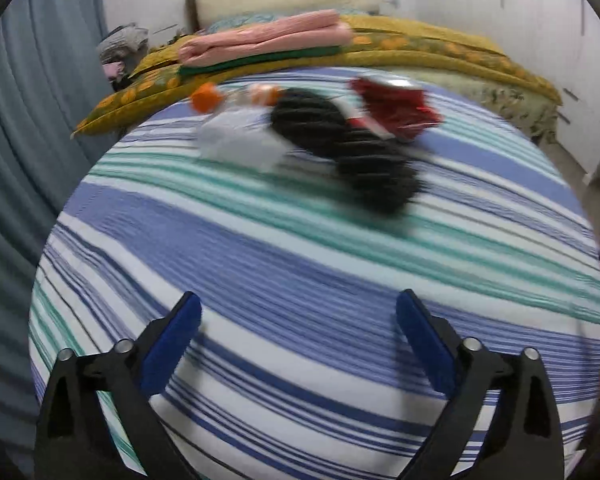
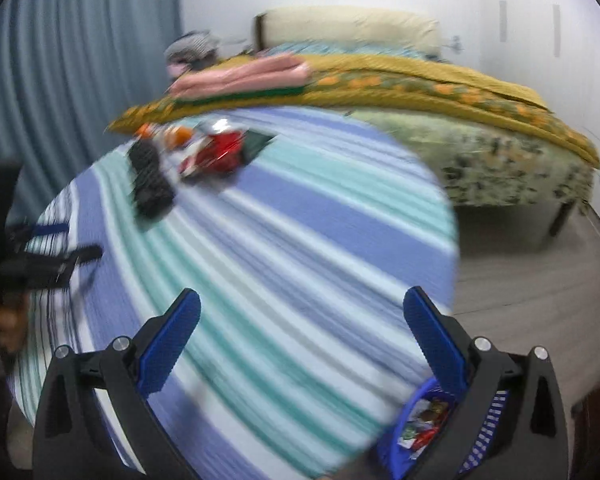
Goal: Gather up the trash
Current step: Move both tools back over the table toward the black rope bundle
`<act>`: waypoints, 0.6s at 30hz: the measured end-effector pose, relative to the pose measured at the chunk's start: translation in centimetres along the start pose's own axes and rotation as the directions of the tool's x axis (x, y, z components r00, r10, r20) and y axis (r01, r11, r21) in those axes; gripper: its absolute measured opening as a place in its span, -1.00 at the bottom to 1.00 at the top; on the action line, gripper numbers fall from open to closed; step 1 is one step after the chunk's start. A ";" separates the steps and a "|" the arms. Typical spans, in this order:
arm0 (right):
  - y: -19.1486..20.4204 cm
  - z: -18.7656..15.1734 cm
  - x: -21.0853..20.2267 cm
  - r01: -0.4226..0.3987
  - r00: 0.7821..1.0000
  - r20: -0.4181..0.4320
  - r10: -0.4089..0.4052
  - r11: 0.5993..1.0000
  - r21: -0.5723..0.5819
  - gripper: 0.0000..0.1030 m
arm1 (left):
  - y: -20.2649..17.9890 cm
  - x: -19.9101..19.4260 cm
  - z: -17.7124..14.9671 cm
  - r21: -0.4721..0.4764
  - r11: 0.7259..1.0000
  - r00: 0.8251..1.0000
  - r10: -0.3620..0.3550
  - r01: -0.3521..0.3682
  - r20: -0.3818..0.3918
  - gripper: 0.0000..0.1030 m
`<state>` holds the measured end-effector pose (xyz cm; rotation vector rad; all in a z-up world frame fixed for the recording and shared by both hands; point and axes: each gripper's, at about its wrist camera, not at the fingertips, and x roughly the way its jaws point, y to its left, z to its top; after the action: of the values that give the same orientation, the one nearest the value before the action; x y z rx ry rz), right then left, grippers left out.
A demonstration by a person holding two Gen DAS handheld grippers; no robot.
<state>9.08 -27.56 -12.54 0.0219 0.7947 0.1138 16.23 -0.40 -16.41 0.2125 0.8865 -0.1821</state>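
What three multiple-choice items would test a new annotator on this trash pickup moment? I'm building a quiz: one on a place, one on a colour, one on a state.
1. Where is the blue basket?
A. on the striped table
B. below the table's near edge, by the right gripper
C. on the bed

2. What colour is the crumpled wrapper beside the black object?
A. red
B. yellow
C. grey

3. How do the left gripper jaws stand?
A. shut on a wrapper
B. shut, empty
C. open, empty

Answers: 1 B, the basket shows low beside the right finger, off the striped cloth. 2 A, its foil is plainly red. 3 C, only cloth shows between the spread fingers.
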 end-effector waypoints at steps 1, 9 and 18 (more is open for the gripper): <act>0.9 -0.1 0.7 -0.012 1.000 -0.019 0.012 1.000 -0.017 0.91 | 0.8 0.6 0.2 -0.013 1.000 1.000 -0.003 0.003 -0.023 0.89; 4.5 2.4 3.8 -0.050 0.995 -0.092 0.040 0.993 -0.109 0.91 | 4.6 2.7 1.4 -0.069 0.995 0.996 -0.071 0.067 -0.055 0.92; 11.2 10.4 10.5 -0.275 0.952 -0.189 0.242 0.946 -0.173 0.30 | 4.4 2.7 1.6 -0.069 0.996 0.996 -0.064 0.060 -0.054 0.92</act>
<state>22.72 -15.04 -12.05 -0.0724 0.9410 0.4501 20.21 3.26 -17.09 0.1276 0.9545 -0.2041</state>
